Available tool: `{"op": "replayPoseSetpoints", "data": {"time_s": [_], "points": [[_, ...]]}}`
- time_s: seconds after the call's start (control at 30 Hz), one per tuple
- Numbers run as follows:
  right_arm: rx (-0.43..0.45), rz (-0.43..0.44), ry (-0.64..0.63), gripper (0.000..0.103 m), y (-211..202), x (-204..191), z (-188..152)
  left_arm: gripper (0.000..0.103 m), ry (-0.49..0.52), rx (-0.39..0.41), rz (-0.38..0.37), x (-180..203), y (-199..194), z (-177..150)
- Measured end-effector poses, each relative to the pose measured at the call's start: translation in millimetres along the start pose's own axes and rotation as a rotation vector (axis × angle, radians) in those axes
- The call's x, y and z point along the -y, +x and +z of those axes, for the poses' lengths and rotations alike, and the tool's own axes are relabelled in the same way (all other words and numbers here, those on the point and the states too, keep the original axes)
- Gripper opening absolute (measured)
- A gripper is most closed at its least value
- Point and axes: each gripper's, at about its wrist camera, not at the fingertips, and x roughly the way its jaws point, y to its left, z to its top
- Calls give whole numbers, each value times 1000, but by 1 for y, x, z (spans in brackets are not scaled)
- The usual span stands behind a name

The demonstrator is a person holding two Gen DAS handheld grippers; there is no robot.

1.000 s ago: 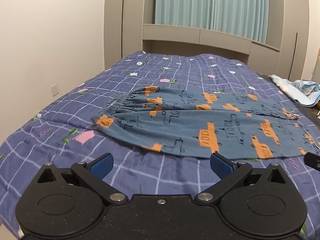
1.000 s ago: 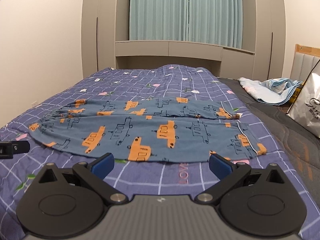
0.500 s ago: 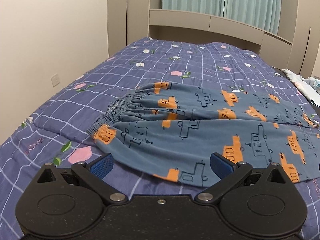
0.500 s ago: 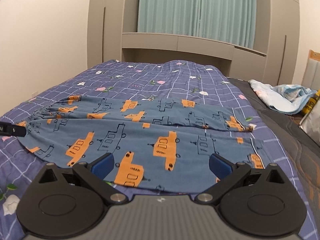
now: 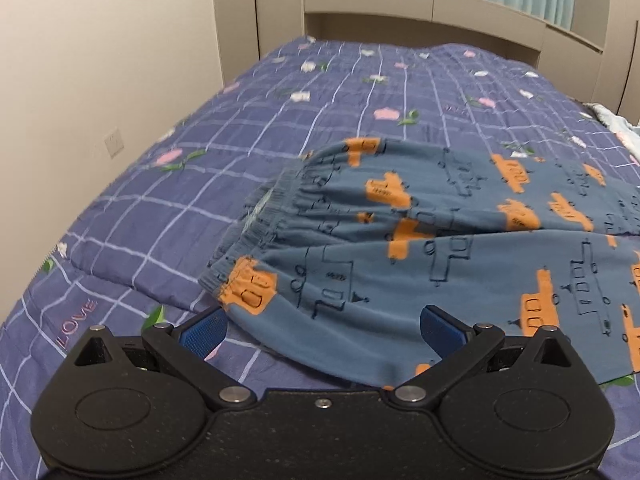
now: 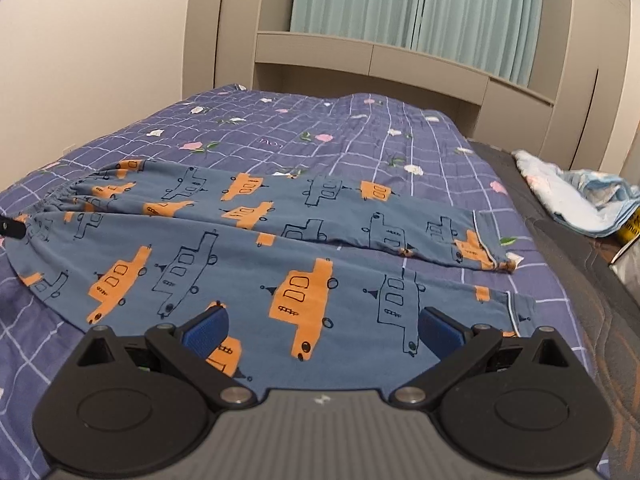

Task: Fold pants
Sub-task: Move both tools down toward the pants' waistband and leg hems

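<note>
Blue pants (image 5: 440, 248) printed with orange and outlined trucks lie flat across the bed, waistband to the left, legs to the right. My left gripper (image 5: 322, 326) is open just above the near waistband corner (image 5: 240, 280), nothing between its blue pads (image 5: 204, 330). In the right wrist view the pants (image 6: 280, 240) spread across the quilt, both leg cuffs (image 6: 492, 256) at the right. My right gripper (image 6: 322, 326) is open low over the near leg, close to its hem. The left gripper's tip (image 6: 10, 228) shows at the left edge.
The bed carries a purple checked quilt (image 5: 320, 92) with flowers. A wall with a socket (image 5: 114, 142) runs along the left. A light blue cloth bundle (image 6: 576, 196) lies on bare dark mattress (image 6: 568, 256) at the right. Beige cabinets and teal curtains stand behind.
Both grippers have moved forward and down toward the pants. The near edge of the pants now lies between each pair of fingers. Both stay open.
</note>
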Motion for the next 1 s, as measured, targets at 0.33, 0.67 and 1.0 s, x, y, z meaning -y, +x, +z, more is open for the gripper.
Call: {"op": "replayPoseSetpoints", "data": {"time_s": [0.33,0.67,1.0], "points": [[-5,77,-51,103,23,7,11,102,63,23,14,-2,15,21],[-29,242,-286,103,107,8,78,103,308,131,20,6,74,113],[-126,321,-356,90,237,25,168,102,379,52,-124,4,180,182]]}}
